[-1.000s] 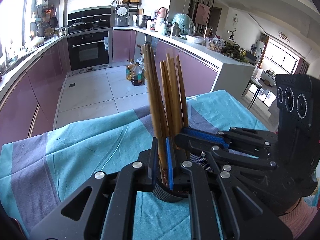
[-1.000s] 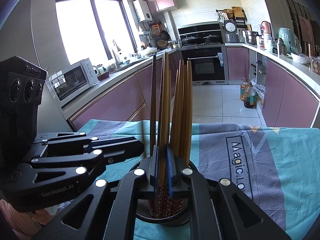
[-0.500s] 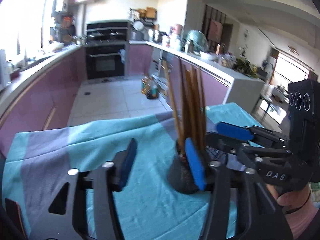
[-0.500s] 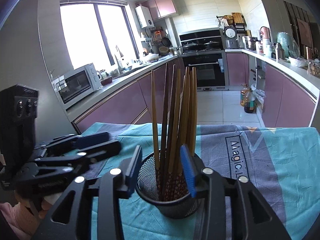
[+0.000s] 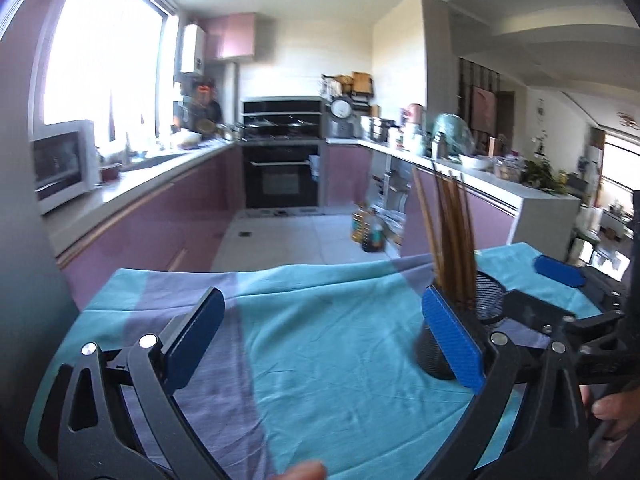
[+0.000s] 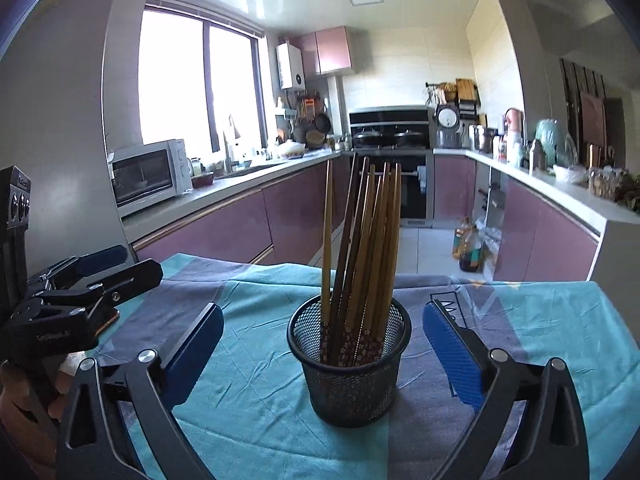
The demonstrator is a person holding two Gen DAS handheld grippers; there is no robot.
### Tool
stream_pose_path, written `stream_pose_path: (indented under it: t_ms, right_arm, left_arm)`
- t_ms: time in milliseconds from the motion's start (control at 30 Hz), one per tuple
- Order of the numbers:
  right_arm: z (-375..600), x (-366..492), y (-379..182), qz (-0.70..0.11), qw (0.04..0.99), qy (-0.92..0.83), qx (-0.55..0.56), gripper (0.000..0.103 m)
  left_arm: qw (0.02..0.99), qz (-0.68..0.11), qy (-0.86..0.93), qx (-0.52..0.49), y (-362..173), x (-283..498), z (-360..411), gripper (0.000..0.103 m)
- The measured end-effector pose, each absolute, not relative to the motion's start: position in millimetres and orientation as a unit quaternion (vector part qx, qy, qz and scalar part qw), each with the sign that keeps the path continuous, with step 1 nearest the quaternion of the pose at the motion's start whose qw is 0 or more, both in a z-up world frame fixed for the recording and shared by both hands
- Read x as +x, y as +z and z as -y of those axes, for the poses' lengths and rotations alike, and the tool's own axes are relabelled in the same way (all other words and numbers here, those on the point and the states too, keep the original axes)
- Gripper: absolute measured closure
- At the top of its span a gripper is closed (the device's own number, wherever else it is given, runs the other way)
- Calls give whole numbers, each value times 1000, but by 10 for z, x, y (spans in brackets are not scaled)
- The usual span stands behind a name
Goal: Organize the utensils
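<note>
A black mesh cup (image 6: 350, 376) stands upright on the teal and grey cloth (image 6: 248, 400) and holds several wooden chopsticks (image 6: 360, 248), patterned ends down. My right gripper (image 6: 320, 312) faces the cup with its jaws opening wide, a blue pad well clear on each side. My left gripper (image 5: 322, 296) is also opening, with only bare cloth (image 5: 340, 360) between its fingers. In the left wrist view the cup (image 5: 428, 352) with the chopsticks (image 5: 448, 232) sits behind my right-hand pad. Each gripper appears in the other's view: left gripper (image 6: 136, 264), right gripper (image 5: 540, 286).
The table's far edge drops to a tiled kitchen floor with oil bottles (image 6: 466, 248). Purple cabinets line both sides, with a microwave (image 6: 148, 174) on the left counter and an oven (image 5: 282, 178) at the back. A hand (image 5: 612, 408) holds the right gripper.
Both grippers let go of the chopsticks and opened wide. They drew back from the cup, and the left one swung away to the left. The chopsticks now lean loosely in the cup.
</note>
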State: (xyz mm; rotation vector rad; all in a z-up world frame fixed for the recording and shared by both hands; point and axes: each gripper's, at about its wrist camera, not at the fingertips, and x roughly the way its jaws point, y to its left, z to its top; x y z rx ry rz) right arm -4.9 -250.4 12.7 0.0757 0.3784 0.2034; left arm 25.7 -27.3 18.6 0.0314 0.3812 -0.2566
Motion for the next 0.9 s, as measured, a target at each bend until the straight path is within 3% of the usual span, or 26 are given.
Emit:
stream_pose_path:
  t_ms: [900]
  right_arm:
    - [2384, -400, 219, -132, 988, 69, 26, 7]
  left_arm:
    - [990, -119, -74, -14, 258, -290, -98, 6]
